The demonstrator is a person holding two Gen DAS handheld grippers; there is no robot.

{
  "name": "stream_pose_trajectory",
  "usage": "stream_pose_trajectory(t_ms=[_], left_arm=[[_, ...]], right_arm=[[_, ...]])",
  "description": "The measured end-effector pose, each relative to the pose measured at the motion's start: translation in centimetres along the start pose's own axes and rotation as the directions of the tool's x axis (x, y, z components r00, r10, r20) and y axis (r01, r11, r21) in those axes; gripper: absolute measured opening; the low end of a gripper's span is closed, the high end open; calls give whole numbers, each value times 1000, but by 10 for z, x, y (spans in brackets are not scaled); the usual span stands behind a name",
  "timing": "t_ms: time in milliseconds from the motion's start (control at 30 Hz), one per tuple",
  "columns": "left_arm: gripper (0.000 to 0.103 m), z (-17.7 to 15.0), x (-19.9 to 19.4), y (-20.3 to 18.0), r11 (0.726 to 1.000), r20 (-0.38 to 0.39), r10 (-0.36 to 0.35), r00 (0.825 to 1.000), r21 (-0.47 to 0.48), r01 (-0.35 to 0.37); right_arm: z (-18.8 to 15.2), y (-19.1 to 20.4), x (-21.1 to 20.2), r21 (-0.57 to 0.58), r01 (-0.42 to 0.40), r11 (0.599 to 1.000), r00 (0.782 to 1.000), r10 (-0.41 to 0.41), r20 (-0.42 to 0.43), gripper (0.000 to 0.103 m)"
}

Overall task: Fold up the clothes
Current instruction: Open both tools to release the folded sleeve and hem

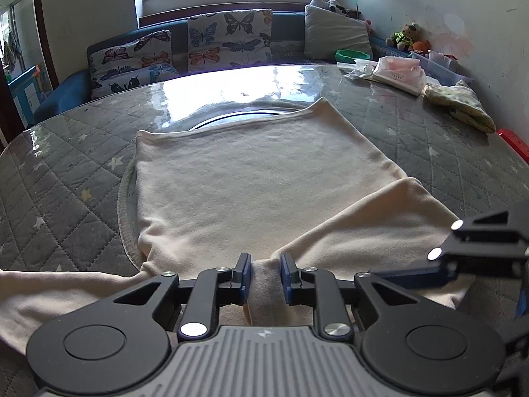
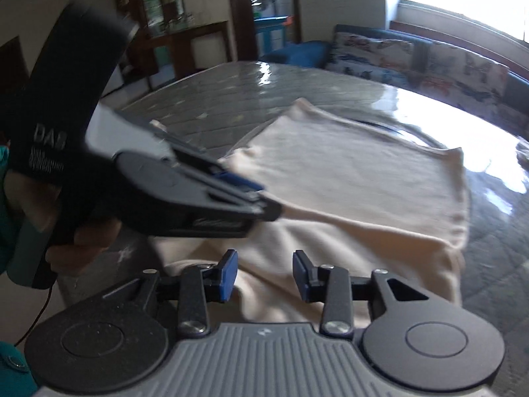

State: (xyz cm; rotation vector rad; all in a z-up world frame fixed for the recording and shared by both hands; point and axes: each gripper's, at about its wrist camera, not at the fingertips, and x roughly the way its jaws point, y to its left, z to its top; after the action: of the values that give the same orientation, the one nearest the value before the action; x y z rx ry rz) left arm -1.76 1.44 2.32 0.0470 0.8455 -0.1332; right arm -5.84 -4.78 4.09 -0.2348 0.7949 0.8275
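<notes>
A cream garment (image 1: 251,178) lies spread on the quilted grey table (image 1: 66,172), its far part folded flat; it also shows in the right wrist view (image 2: 357,178). My left gripper (image 1: 266,276) is shut on a bunched fold of the cream garment at its near edge, and it shows from the side in the right wrist view (image 2: 264,206) with cloth trailing from its tip. My right gripper (image 2: 264,274) is open just above the garment's near part, with cloth beneath and between its fingers but not clamped. It enters the left wrist view (image 1: 439,261) at the right.
Butterfly cushions (image 1: 228,38) and a grey pillow (image 1: 335,33) line a blue sofa behind the table. A patterned folded cloth (image 1: 463,104), papers (image 1: 396,72), a green bowl (image 1: 352,56) and plastic boxes sit at the far right. A red object (image 1: 515,142) is at the right edge.
</notes>
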Motion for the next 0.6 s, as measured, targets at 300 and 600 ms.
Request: stream_pose_trajectory(t_ms=[300, 600], left_arm=[[29, -3, -6, 14, 999, 8, -15, 1000, -43, 15], [54, -4, -12, 22, 997, 11, 23, 1000, -72, -22]], right_arm=[[3, 16, 16, -27, 30, 999, 999, -31, -17, 37], [4, 23, 22, -74, 72, 995, 997, -73, -4, 12]])
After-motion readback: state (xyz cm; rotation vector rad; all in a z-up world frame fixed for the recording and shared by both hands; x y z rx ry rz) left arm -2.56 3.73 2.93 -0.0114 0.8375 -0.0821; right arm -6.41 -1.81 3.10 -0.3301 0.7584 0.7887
